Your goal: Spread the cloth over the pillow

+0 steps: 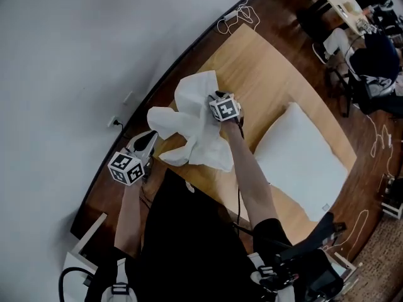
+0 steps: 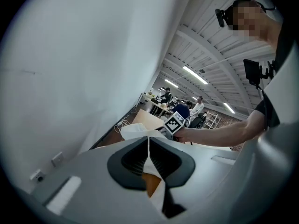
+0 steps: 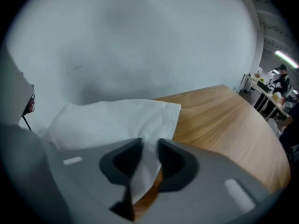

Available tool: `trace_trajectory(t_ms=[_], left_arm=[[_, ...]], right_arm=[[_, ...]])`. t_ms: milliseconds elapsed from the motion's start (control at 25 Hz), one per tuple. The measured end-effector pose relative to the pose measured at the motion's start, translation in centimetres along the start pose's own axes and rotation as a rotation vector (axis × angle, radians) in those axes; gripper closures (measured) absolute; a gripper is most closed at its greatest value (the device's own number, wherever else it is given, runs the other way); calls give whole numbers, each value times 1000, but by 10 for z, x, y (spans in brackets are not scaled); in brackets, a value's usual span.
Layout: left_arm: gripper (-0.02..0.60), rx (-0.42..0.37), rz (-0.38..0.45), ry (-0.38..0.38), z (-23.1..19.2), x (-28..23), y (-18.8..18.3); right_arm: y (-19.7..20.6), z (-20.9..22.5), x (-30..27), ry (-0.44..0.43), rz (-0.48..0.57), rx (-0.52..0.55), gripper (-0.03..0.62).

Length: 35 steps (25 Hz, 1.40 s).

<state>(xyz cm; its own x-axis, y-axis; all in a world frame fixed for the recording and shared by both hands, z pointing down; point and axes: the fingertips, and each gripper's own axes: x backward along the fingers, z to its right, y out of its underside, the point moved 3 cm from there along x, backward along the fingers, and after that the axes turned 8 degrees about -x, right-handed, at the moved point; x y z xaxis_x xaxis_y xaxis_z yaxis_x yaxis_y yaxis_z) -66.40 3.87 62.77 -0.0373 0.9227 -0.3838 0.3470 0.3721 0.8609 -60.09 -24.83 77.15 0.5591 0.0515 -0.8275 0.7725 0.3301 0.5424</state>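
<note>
Black garment [image 1: 182, 238], matte, worn by the person; bare forearms reach out from it over the work surface.

Left gripper [image 2: 149, 140]: smooth grey shell with dark ribbed pads. The jaws are pressed together on a thin edge of the cloth [image 1: 192, 121], which shows as a narrow white line between the pads. It is held just off the table's near corner, on the wall side.

Right gripper [image 3: 150, 141]: same build, held over the table, tilted downward. Jaws stand apart, with a soft fold of the cloth hanging loosely in the gap and the pads not seen pressing it.

Cloth: white, thin, limp fabric, bunched in crumpled folds and peaks between the two grippers, above the table's left part, beside the pillow and not on it.

Pillow [image 1: 302, 159]: white, plump, rectangular, with rounded edges; lies flat on the table's right part, uncovered.

Table [image 1: 264, 74]: pale wood, straight grain, rectangular top.

Floor [image 1: 283, 24]: dark, glossy planks; thin white cable [image 1: 239, 17] loops by the wall [image 1: 75, 43], plain and white.
</note>
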Motion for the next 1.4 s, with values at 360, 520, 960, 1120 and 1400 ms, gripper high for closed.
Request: trace_trajectory(t_ms=[360,520,960,1120,1400], left_arm=[[586,-6,-127,-4,-46,-36,17],[575,-75,-208,-11,-61,-64,18],[566,-408,-534,120,-42,-184,37],[571,-327,-286,207,-37,-171,-20],[570,-664,188,410,-4,-112,-184]], right_arm=[[-15,47,209,171,354,-124,588],[13,73,304,309,440,-166,588],[22,40,421,324,635,-143,588],[24,38,481,414,727,-163,588],[49,42,639,705,983,-191,588]])
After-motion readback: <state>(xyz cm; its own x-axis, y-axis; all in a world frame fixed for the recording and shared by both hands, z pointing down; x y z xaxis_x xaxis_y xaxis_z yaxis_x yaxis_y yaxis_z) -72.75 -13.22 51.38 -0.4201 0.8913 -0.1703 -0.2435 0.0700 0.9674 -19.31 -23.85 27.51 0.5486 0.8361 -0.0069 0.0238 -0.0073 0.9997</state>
